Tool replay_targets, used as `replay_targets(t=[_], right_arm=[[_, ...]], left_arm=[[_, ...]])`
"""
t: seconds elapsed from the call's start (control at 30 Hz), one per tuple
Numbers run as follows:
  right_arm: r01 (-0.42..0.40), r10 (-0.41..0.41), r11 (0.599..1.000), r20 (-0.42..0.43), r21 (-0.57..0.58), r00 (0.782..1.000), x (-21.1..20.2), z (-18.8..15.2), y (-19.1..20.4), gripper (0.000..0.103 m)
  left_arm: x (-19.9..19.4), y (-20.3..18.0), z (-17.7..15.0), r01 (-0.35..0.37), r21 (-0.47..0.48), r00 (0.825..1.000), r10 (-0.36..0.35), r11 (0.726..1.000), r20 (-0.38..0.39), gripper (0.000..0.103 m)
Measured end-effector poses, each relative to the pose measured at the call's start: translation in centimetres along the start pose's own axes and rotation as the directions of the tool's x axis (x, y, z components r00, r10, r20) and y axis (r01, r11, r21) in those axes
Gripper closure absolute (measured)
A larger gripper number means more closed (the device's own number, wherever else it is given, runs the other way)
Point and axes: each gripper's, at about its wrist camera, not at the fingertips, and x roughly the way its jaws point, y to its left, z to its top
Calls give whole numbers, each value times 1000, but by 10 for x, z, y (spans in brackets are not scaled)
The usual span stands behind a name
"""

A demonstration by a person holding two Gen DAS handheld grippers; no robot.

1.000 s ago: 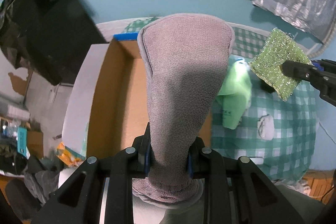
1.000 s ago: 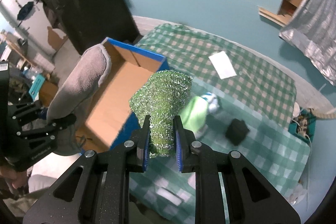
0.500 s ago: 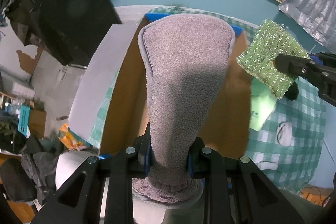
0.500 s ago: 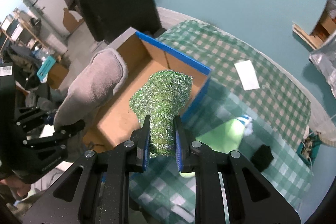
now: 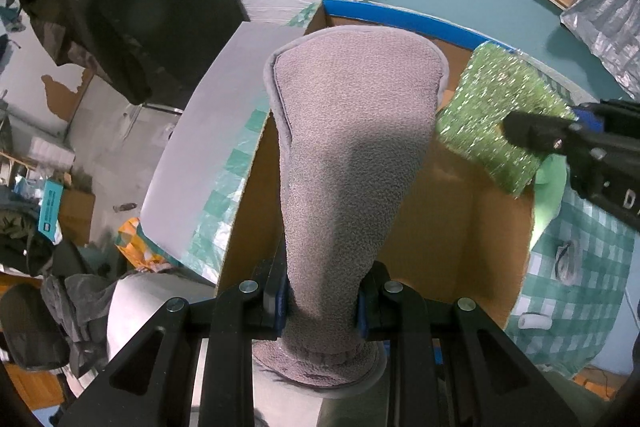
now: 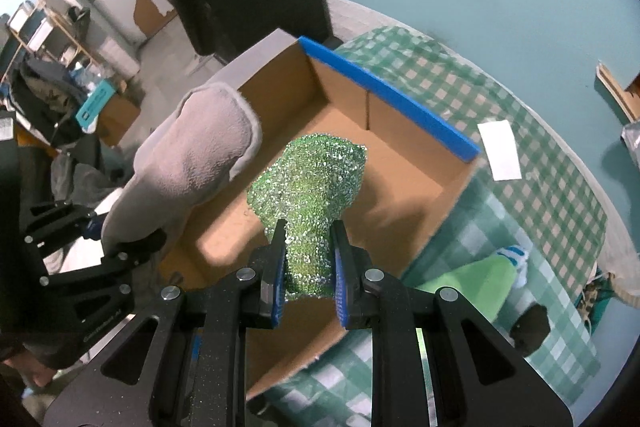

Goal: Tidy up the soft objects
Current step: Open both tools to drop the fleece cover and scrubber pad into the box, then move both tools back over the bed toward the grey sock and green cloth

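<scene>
Here — left gripper (image 5: 322, 301) clamps grey slipper (image 5: 352, 163) | right gripper (image 6: 308, 263) clamps sponge (image 6: 310, 183) (only right view shows paper (image 6: 500, 151))

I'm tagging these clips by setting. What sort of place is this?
Probably a lived-in room at home, not a lab. A green checked tablecloth covers the table that holds the cardboard box, clothes and bags pile up at the side, and the painted wall is chipped.
</scene>
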Motion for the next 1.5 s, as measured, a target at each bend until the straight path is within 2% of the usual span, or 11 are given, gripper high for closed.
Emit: replay_targets(t=[0.1, 0.2, 0.27, 0.33, 0.43, 0.93, 1.5], right_arm=[[3, -3, 1000, -13, -9, 1000, 8, 1, 6, 85], [11, -12, 1000, -22, -13, 1000, 12, 1, 9, 84], [24, -25, 1000, -24, -18, 999, 14, 2, 11, 80], [44, -45, 999, -19, -20, 999, 13, 3, 13, 64], [59, -59, 998, 0, -21, 998, 9, 1, 12, 51], [83, -84, 995, 27, 60, 996, -18, -20, -15, 49], [114, -124, 979, 44, 170, 991, -55, -68, -65, 47]], left_arm=[[4, -1, 2, 4, -4, 1000, -5, 1000, -8, 76], [6, -1, 3, 4, 5, 1000, -4, 1000, -12, 66], [5, -3, 3, 3, 10, 1000, -3, 1000, -5, 66], [3, -5, 2, 2, 23, 1000, -2, 1000, -1, 57], [0, -9, 1, -15, 37, 1000, 14, 999, 15, 45], [-19, -20, -2, 13, 57, 999, -15, 998, 44, 45], [-36, -74, -10, 41, 165, 997, -52, 985, 60, 44]])
